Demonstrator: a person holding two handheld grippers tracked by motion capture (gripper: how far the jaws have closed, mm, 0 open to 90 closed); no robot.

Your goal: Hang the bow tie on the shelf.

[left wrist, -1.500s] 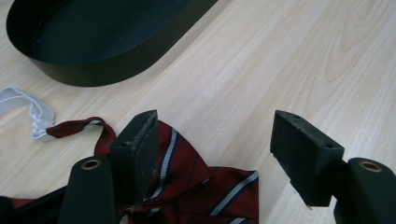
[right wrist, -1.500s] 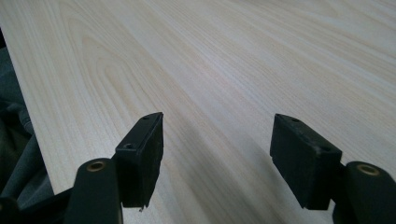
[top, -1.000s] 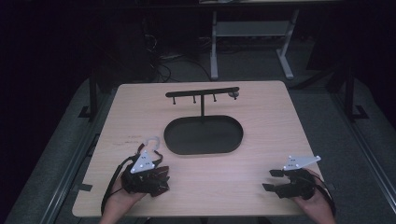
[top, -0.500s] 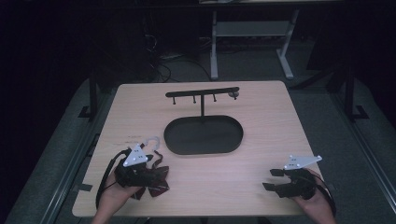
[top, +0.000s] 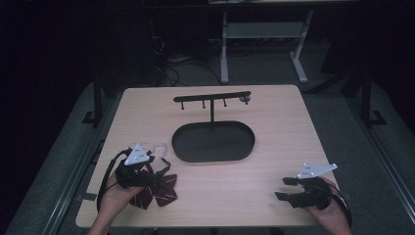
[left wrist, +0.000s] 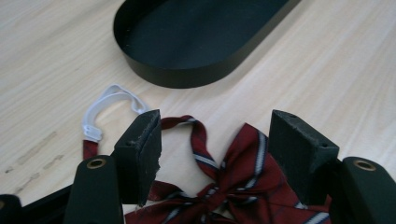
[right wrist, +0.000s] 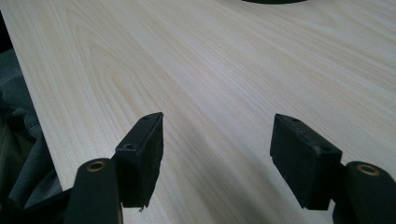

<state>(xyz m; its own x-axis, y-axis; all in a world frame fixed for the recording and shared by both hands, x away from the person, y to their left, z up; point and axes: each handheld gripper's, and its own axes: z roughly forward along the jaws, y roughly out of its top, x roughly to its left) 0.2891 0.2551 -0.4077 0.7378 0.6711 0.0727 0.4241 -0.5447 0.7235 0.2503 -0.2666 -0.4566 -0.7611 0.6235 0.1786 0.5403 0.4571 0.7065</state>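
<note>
A dark red striped bow tie (top: 161, 192) lies on the wooden table (top: 274, 127) near its front left corner, with its white strap loop (top: 159, 147) trailing toward the tray. My left gripper (top: 150, 171) hovers just over it, open. In the left gripper view the bow tie (left wrist: 236, 172) sits between and below the jaws of my left gripper (left wrist: 215, 154), and the white strap (left wrist: 111, 103) lies ahead on the left. My right gripper (top: 285, 189) rests open at the front right. In its own view my right gripper (right wrist: 215, 156) holds nothing over bare wood.
A black oval tray (top: 182, 147) sits mid-table; its rim (left wrist: 187, 77) is close ahead of the left jaws. From it rises a black T-shaped stand (top: 211, 97) with small hooks. Dark floor and a desk frame (top: 224, 44) lie beyond the far edge.
My left gripper has shifted slightly left and away from the person, so more of the bow tie shows beside it. The right gripper has stayed put.
</note>
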